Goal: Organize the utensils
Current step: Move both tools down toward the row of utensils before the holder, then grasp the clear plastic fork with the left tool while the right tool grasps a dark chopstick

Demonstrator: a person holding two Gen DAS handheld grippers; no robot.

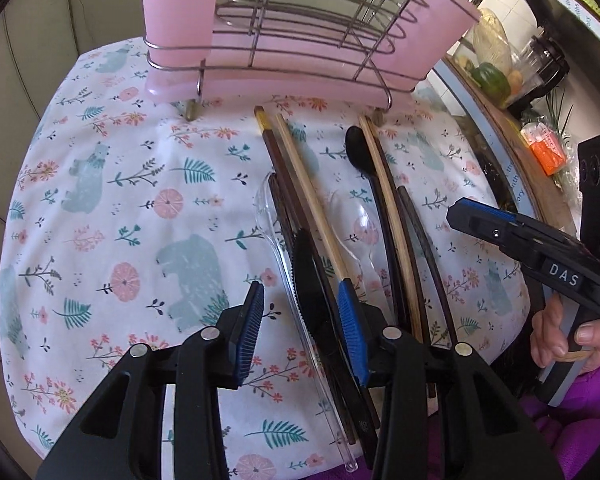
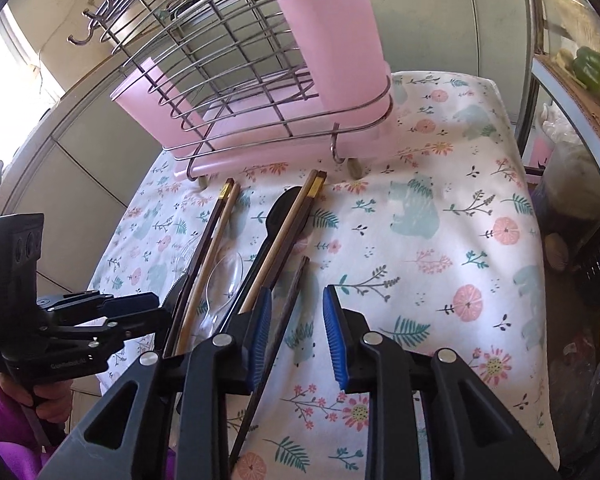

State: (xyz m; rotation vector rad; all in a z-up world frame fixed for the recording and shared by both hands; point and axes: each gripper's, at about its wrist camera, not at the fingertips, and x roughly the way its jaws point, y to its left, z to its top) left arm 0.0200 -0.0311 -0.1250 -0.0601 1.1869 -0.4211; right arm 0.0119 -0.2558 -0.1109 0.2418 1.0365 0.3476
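Several utensils lie side by side on a floral cloth [image 1: 120, 200]: wooden and dark chopsticks [image 1: 312, 204], a black spoon [image 1: 358, 152], a clear spoon [image 1: 356, 228] and a black plastic knife [image 1: 310, 276]. My left gripper [image 1: 302, 320] hangs open over the knife, which lies between the fingers with a gap to the left pad. My right gripper [image 2: 296, 332] is open astride one dark chopstick [image 2: 288, 304], and its pads stay clear of it. Behind the row stands a pink utensil holder in a wire rack [image 1: 300, 40], also seen in the right wrist view [image 2: 300, 100].
A shelf at the right holds a green pepper [image 1: 490, 78], a glass jar [image 1: 540, 64] and an orange packet [image 1: 546, 148]. Tiled wall rises behind the rack. A hand and a purple sleeve [image 1: 572, 340] hold the right gripper's handle.
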